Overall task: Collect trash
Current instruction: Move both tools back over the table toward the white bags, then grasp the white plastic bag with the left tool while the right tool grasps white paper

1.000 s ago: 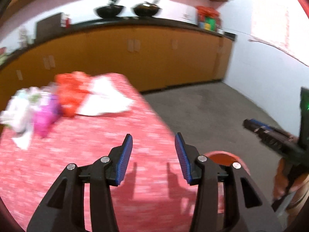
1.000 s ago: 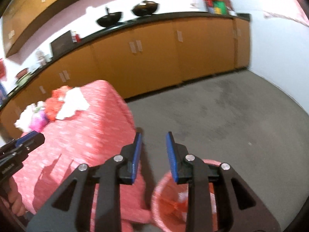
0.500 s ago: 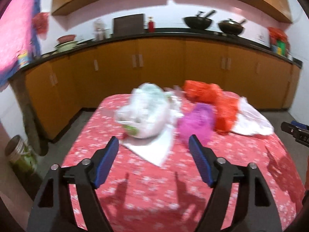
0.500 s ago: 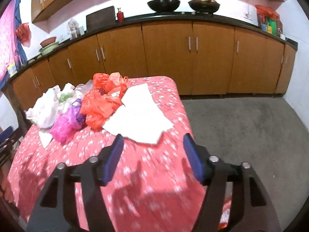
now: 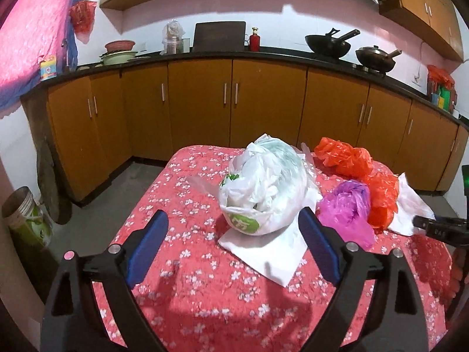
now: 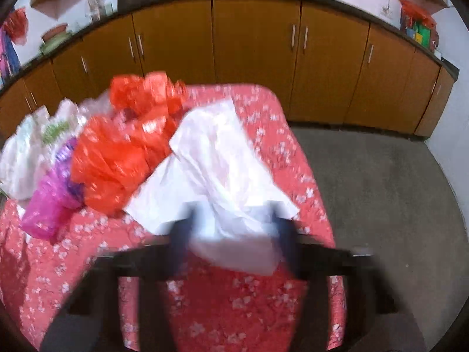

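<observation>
Left gripper (image 5: 233,245), jaws opening and empty, faces the white bag (image 5: 265,184) mid-table (image 5: 181,290); blurred right gripper (image 6: 233,234) closes around white paper (image 6: 222,164) near the table's right edge.

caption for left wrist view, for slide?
Left gripper opening toward white plastic bag on red floral tablecloth.

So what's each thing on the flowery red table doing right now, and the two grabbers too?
Left gripper: jaws opening wide, nothing between them.
Right gripper: blurred, jaws closing around the flat white plastic sheet.
Big white plastic bag with green print: stuffed full, sitting on a white paper.
Crumpled orange plastic bags: heaped, untouched.
Purple-pink plastic bag: scrunched, leaning on the orange heap.
Red floral tablecloth: spread flat.
</observation>
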`<state>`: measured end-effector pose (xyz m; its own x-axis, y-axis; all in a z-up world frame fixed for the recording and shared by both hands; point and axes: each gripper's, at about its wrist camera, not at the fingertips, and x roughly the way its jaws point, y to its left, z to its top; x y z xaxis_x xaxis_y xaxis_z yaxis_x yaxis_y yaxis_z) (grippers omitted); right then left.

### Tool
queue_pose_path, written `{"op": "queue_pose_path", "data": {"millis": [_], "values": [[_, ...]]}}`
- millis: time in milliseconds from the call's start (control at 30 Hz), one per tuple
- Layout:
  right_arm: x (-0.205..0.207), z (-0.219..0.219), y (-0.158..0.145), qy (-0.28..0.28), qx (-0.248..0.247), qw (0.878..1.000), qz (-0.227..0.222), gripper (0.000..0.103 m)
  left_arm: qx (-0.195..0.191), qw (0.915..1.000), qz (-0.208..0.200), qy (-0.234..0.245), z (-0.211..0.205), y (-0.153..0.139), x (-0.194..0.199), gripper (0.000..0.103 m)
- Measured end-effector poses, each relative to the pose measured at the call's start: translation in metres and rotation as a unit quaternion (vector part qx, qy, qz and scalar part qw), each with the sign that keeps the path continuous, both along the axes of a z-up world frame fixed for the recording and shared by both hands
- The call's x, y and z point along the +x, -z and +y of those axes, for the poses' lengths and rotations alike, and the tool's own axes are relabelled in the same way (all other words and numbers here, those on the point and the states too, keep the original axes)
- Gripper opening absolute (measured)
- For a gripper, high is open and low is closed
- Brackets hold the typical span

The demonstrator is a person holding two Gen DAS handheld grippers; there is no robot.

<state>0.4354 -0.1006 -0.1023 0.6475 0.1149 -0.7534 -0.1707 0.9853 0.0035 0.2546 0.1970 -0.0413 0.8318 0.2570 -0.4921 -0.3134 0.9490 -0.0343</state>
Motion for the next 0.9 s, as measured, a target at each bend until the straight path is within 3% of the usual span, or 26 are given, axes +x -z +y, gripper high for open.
{"op": "queue_pose_path", "data": {"millis": [100, 367, 467, 567, 633, 733, 900], "values": [[-0.004, -0.006, 0.002, 0.003, 0.023, 1.000, 0.008, 0.006, -0.007, 1.0000, 0.001, 0.003, 0.002, 0.001, 0.007, 0.090], [-0.024, -0.008, -0.002, -0.008, 0.041, 0.999, -0.004, 0.006, 0.010, 0.9997, 0.018, -0.010, 0.009, 0.000, 0.038, 0.090], [-0.026, -0.007, -0.003, -0.011, 0.042, 0.999, -0.003, 0.006, 0.005, 0.9993, 0.037, -0.007, 0.012, 0.006, 0.050, 0.085], [-0.026, -0.006, -0.002, -0.011, 0.043, 0.999, 0.000, 0.006, -0.006, 0.9986, 0.052, 0.000, 0.014, 0.014, 0.056, 0.072], [-0.026, -0.005, -0.002, -0.010, 0.044, 0.999, 0.001, 0.006, -0.009, 0.9980, 0.062, 0.009, 0.012, 0.018, 0.059, 0.048], [-0.029, -0.006, -0.003, -0.011, 0.046, 0.999, -0.001, 0.006, -0.003, 0.9980, 0.060, 0.017, 0.008, 0.018, 0.057, 0.030], [-0.041, -0.007, -0.008, -0.018, 0.046, 0.999, -0.020, 0.006, -0.003, 0.9988, 0.045, 0.020, 0.009, 0.007, 0.039, 0.023]]}}
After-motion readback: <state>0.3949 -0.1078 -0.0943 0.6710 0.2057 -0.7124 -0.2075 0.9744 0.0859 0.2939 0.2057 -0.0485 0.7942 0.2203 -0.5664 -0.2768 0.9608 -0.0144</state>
